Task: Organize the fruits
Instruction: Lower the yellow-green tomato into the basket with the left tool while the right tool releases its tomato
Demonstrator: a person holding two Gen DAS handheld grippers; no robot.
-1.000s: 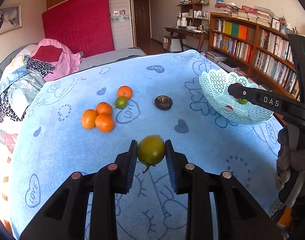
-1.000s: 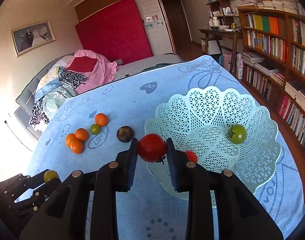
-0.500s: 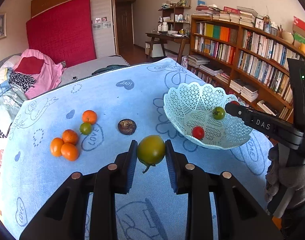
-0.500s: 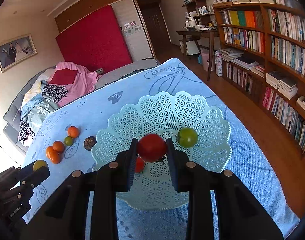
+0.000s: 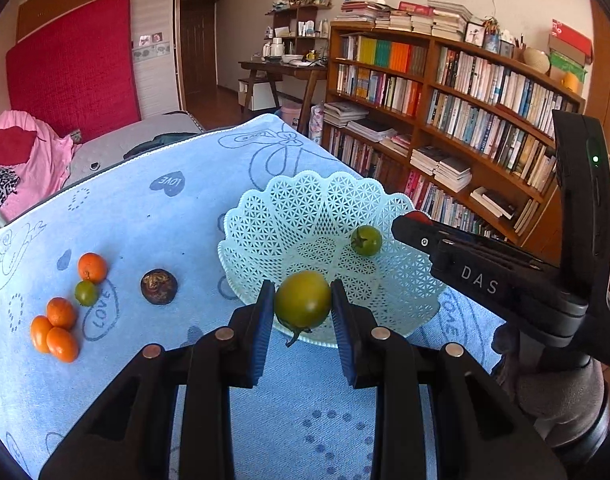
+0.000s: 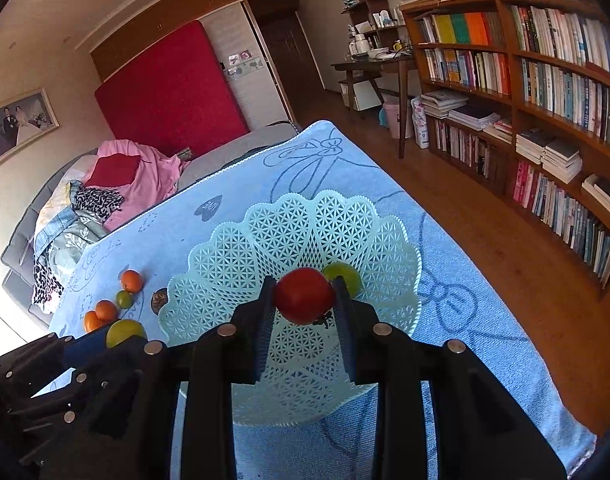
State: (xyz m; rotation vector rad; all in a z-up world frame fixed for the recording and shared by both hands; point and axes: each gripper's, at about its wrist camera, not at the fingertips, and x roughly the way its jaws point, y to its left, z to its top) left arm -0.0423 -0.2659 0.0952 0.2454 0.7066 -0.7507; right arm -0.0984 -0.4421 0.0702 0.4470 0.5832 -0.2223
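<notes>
My left gripper (image 5: 303, 294) holds a green tomato (image 5: 303, 300) between its pads, just over the near rim of the white lattice basket (image 5: 305, 184). Its jaws are opening, and the pads still touch the fruit. My right gripper (image 6: 305, 292) holds a red tomato (image 6: 305, 295) above the middle of the basket (image 6: 305, 208). Its jaws are opening too, pads still on the fruit. A small green tomato (image 5: 367, 240) lies inside the basket. Several oranges (image 5: 61, 312), a small green fruit (image 5: 85, 293) and a dark brown fruit (image 5: 159, 287) sit on the blue cloth to the left.
The blue cloth-covered table (image 5: 165, 216) drops off just right of the basket, over a wooden floor (image 6: 485, 216). Tall bookshelves (image 5: 465, 92) line the right wall. A sofa heaped with clothes (image 6: 105, 192) stands beyond the table's far left edge.
Both grippers have come in over the basket. The left carried its green tomato right to the near rim, and the right brought its red tomato over the basket's middle.
</notes>
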